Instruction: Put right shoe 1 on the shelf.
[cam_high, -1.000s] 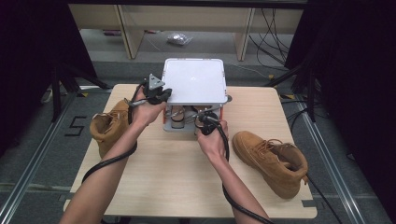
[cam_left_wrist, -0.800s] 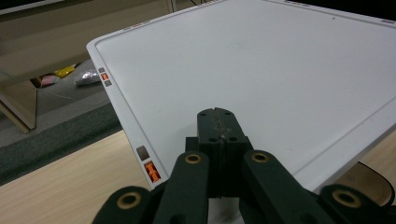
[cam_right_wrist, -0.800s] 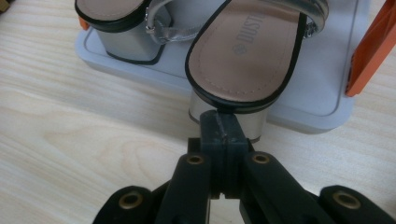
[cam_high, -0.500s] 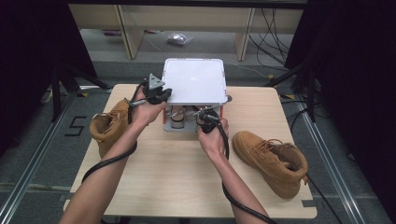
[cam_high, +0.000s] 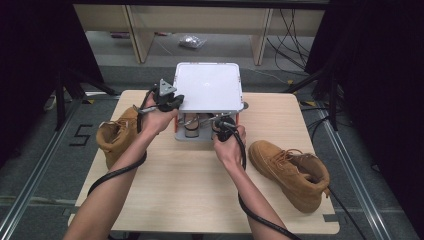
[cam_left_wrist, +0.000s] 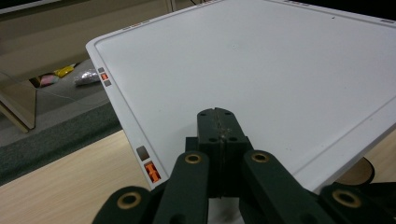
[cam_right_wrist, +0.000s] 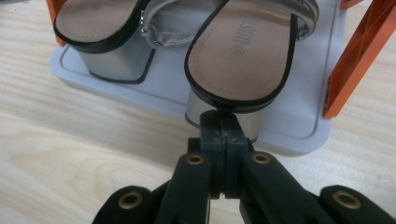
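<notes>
Silver block-heeled sandals (cam_right_wrist: 233, 51), heels toward right gripper (cam_right_wrist: 219, 123), jaws closed

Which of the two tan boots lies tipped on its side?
The tan suede boot right of the person's arms lies on its side; the other tan boot, at the left, stands upright.

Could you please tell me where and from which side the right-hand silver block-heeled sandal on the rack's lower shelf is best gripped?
Probably the back of the silver block-heeled sandal, approached level from the table's open front, where the shut right claw already points. Its block heel faces outward at the grey tray's edge, flat-sided and unobstructed; the white top shelf blocks coming from above, and orange posts flank the side.
</notes>
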